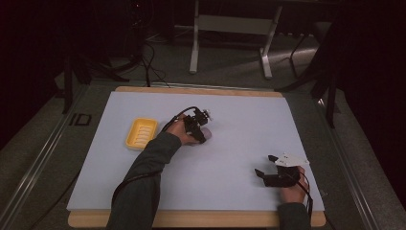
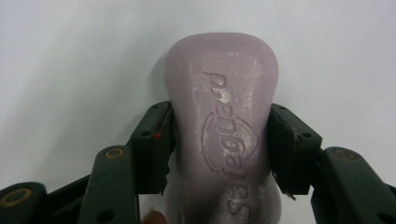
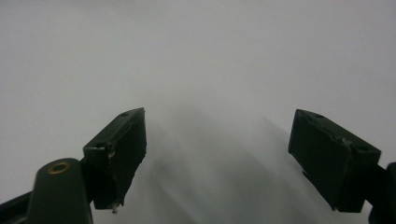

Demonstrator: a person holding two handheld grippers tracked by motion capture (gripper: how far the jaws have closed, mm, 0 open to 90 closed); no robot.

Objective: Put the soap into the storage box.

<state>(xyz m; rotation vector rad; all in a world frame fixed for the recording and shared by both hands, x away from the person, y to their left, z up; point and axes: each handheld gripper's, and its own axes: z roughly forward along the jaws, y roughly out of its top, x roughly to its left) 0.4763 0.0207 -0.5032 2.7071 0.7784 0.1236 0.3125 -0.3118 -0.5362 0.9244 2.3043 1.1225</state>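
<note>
We are looking at a lab or recording studio rather than a home. A wooden board (image 1: 196, 219) covered by a plain white sheet (image 1: 230, 158) serves as the worktop, ringed by dark curtains. Behind it we see grey carpet (image 1: 230, 67), the metal legs of a desk frame (image 1: 194, 52), loose cables (image 1: 151, 62) on the floor and black stand legs (image 1: 330, 103) at the sides.

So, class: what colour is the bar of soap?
Pale lilac; the bar of soap shows best in the left gripper view.
</note>
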